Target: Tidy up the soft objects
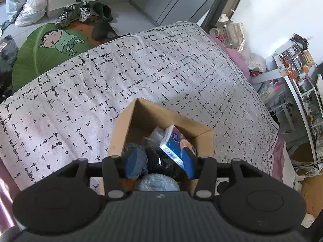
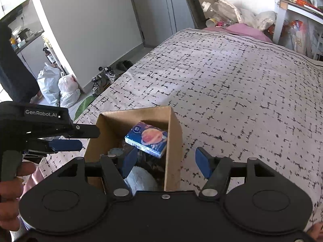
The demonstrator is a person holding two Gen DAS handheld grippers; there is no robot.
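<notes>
one tissue pack (image 2: 147,142) lies in one cardboard box (image 2: 173,133); both hand-held grippers (image 2: 165,161) gape, holding nothing.

Open brown cardboard box (image 2: 173,133) on a bed's black-flecked white blanket (image 2: 242,84). Inside it: blue rectangular tissue pack (image 2: 147,140) tilted atop dark soft bundles (image 1: 157,159), pale fluffy cloth (image 1: 159,183) nearest. Grey sneakers (image 1: 74,14) on the floor beyond.

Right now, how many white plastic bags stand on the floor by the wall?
3. One tall bag stands nearest the wall corner, a tied bag is beside it, and a lower bag lies in front. Others may be hidden behind them.
</notes>
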